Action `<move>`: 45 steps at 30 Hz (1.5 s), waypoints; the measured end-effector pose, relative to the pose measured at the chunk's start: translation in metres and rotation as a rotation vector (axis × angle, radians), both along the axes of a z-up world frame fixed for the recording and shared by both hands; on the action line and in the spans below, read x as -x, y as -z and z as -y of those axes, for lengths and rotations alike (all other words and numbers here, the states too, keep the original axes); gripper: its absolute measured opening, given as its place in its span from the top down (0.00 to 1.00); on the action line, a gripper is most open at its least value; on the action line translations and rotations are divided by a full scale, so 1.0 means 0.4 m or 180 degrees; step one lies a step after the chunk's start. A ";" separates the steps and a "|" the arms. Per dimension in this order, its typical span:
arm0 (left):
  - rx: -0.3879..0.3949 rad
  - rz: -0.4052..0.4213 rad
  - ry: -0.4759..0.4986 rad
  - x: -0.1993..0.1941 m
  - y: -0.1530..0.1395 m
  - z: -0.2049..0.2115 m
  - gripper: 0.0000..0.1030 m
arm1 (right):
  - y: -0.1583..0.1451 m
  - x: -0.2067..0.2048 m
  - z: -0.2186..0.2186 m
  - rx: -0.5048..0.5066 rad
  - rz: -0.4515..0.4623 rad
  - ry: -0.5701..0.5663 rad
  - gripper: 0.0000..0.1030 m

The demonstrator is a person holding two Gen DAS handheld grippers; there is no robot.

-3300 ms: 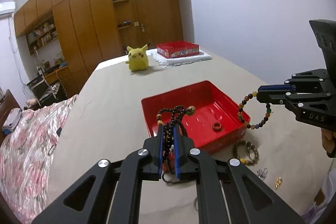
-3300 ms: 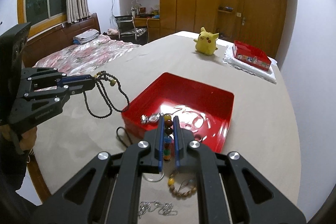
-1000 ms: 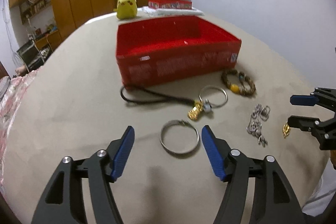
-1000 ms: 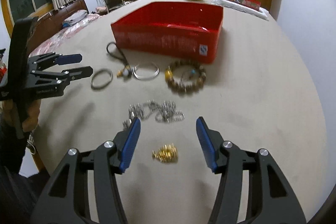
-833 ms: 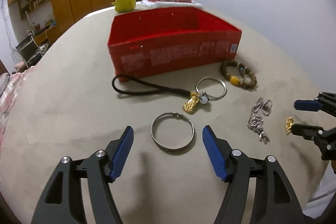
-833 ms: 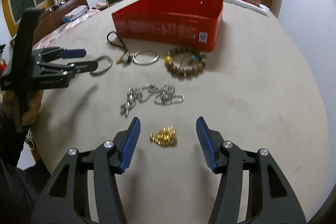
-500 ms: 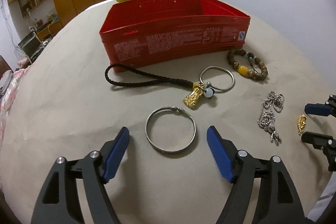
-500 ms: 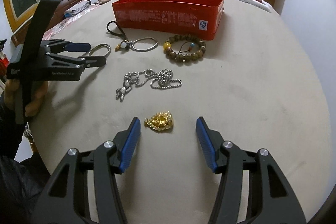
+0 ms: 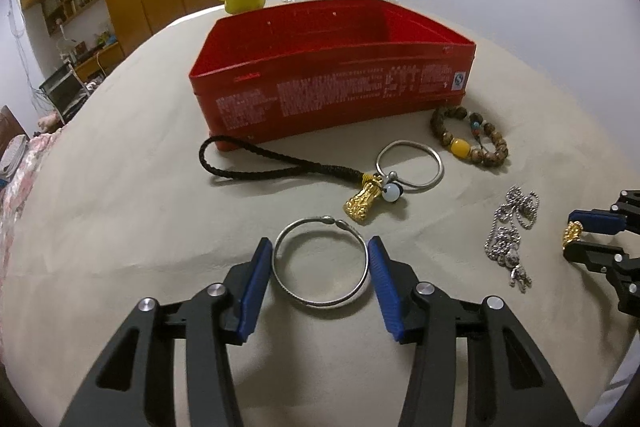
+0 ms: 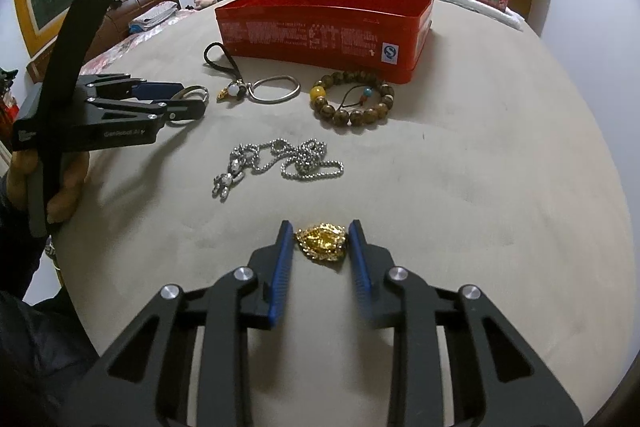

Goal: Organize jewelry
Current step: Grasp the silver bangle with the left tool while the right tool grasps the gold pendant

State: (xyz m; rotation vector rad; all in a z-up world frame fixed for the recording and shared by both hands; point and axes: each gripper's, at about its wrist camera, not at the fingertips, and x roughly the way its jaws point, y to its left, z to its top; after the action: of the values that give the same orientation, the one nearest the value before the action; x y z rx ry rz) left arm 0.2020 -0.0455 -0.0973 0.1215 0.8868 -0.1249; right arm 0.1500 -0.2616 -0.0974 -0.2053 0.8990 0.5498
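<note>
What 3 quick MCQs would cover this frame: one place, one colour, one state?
1. Where is the beaded bracelet?
A. in the red box
B. on the table by the red box
C. on the plush toy

2. What colour is the pendant between the right gripper's fingers?
A. gold
B. green
C. black

3. The silver bangle at the left gripper is:
A. lifted
B. hanging
C. flat on the table

Key: B, it lies beside the red box; A, it looks gold; C, it lies flat as the jaws are closing.
</note>
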 end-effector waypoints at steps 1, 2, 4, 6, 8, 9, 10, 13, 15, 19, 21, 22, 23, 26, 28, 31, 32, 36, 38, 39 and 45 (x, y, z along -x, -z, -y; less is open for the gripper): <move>0.0006 0.0017 -0.0001 0.003 -0.004 0.000 0.52 | -0.001 0.000 -0.001 -0.0008 0.0000 0.0000 0.74; 0.0011 0.0029 -0.0005 0.003 -0.007 -0.001 0.52 | -0.003 0.000 -0.001 -0.0018 0.0001 -0.0002 0.74; 0.0017 0.0042 -0.0002 0.006 -0.013 -0.001 0.52 | -0.004 0.000 -0.004 -0.0026 0.0002 -0.0005 0.74; 0.0015 0.0055 -0.0002 0.009 -0.017 -0.001 0.52 | -0.006 0.000 -0.005 -0.0024 0.0003 -0.0007 0.74; 0.0016 0.0067 -0.0006 0.013 -0.021 -0.001 0.52 | -0.009 0.000 -0.005 -0.0035 0.0007 -0.0008 0.74; 0.0019 0.0071 -0.0008 0.013 -0.024 -0.001 0.52 | -0.012 0.000 -0.005 -0.0035 0.0016 -0.0007 0.74; 0.0022 0.0077 -0.0007 0.014 -0.027 -0.001 0.52 | -0.013 0.000 -0.006 -0.0037 0.0019 -0.0007 0.74; 0.0030 0.0101 -0.0006 0.019 -0.037 -0.003 0.52 | -0.019 0.000 -0.007 -0.0038 0.0037 -0.0007 0.74; 0.0034 0.0117 -0.0004 0.021 -0.043 -0.004 0.52 | -0.022 0.000 -0.007 -0.0043 0.0046 -0.0006 0.74; 0.0047 0.0157 -0.0021 0.030 -0.059 -0.012 0.52 | -0.035 0.000 -0.009 -0.0047 0.0085 -0.0004 0.74; 0.0048 0.0174 -0.0024 0.034 -0.066 -0.014 0.52 | -0.043 0.000 -0.010 -0.0057 0.0100 -0.0001 0.74; 0.0050 0.0186 -0.0029 0.036 -0.070 -0.016 0.52 | -0.046 0.000 -0.010 -0.0057 0.0111 0.0002 0.74; 0.0053 0.0193 -0.0030 0.037 -0.073 -0.017 0.52 | -0.048 0.000 -0.011 -0.0059 0.0118 0.0004 0.74; 0.0055 0.0220 -0.0035 0.040 -0.082 -0.019 0.52 | -0.057 -0.002 -0.011 -0.0064 0.0141 0.0008 0.74; 0.0053 0.0239 -0.0034 0.044 -0.088 -0.020 0.52 | -0.061 -0.002 -0.011 -0.0071 0.0156 0.0013 0.74; 0.0056 0.0260 -0.0034 0.048 -0.094 -0.020 0.52 | -0.069 -0.002 -0.012 -0.0069 0.0181 0.0007 0.74; 0.0059 0.0264 -0.0032 0.050 -0.097 -0.021 0.52 | -0.072 -0.002 -0.013 -0.0068 0.0189 0.0005 0.74; 0.0061 0.0286 -0.0037 0.056 -0.105 -0.022 0.52 | -0.082 -0.003 -0.014 -0.0067 0.0225 0.0004 0.74; 0.0062 0.0300 -0.0039 0.059 -0.110 -0.024 0.52 | -0.087 -0.004 -0.015 -0.0065 0.0248 0.0002 0.74; 0.0060 0.0310 -0.0045 0.060 -0.113 -0.024 0.52 | -0.092 -0.005 -0.016 -0.0065 0.0261 0.0000 0.74; 0.0062 0.0331 -0.0047 0.067 -0.121 -0.028 0.52 | -0.108 -0.005 -0.020 -0.0058 0.0320 -0.0013 0.74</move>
State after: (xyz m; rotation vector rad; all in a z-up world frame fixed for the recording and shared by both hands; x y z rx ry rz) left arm 0.1752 -0.0343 -0.0490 0.1025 0.7824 -0.1125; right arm 0.1520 -0.2536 -0.0543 -0.2166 0.7958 0.5465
